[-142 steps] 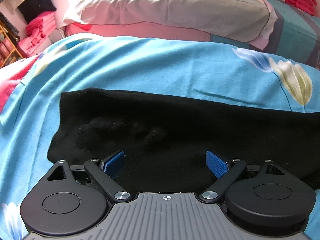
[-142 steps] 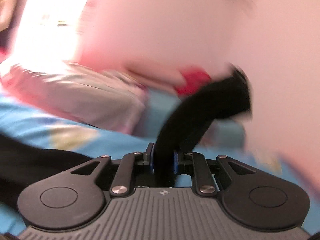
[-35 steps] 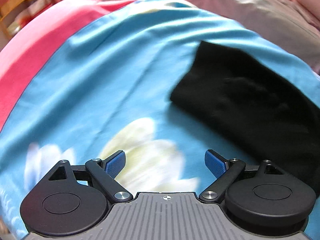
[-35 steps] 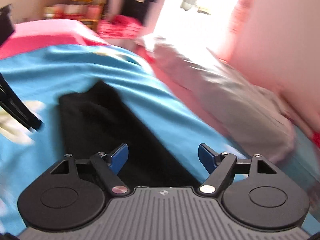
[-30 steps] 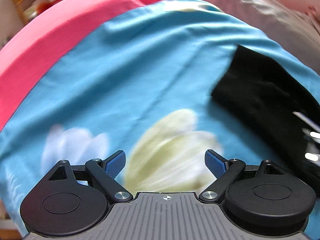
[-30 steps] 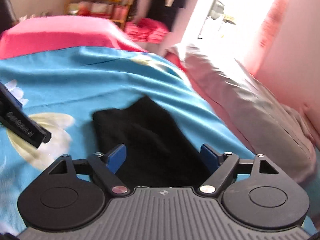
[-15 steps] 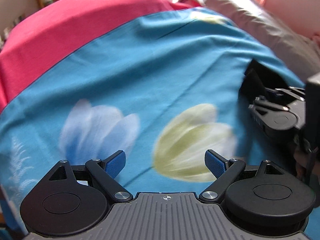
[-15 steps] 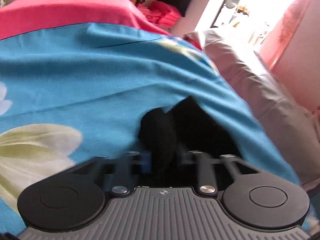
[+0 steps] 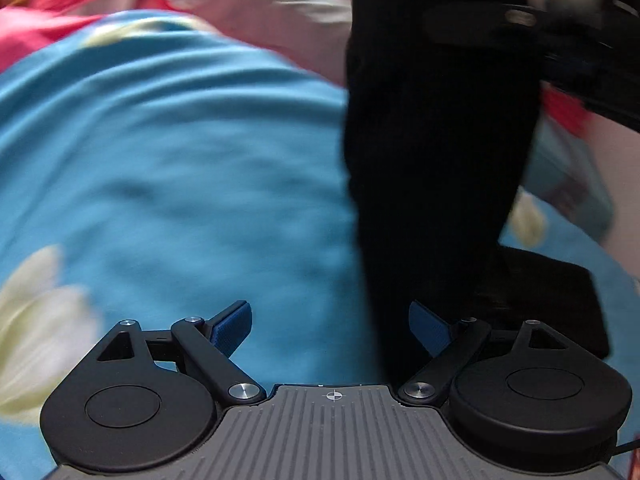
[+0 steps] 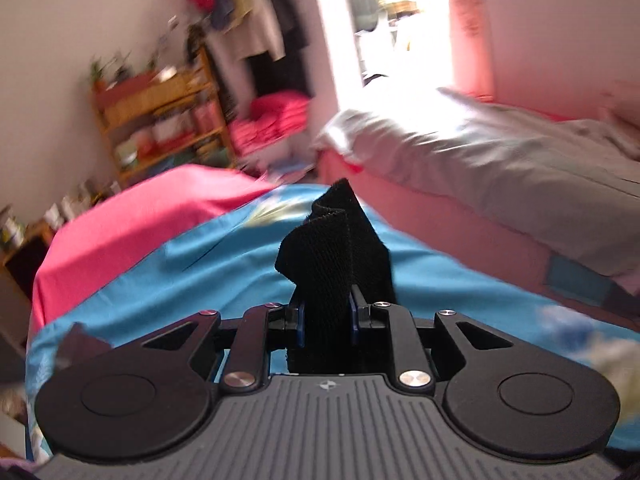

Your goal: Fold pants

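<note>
Lifted off the blue bedsheet (image 9: pixel 180 160) since half a second ago, the black pants (image 9: pixel 436 140) hang long-axis vertical from the right gripper (image 10: pixel 325 322) — clamped on a bunched end; the left gripper (image 9: pixel 330 326) gapes empty, nearer the folded part below-right.

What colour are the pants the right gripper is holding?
Black; the pants show best in the right wrist view, clamped in the right gripper.

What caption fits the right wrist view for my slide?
Right claw shut on black pants, lifting them above the blue bedspread.
</note>
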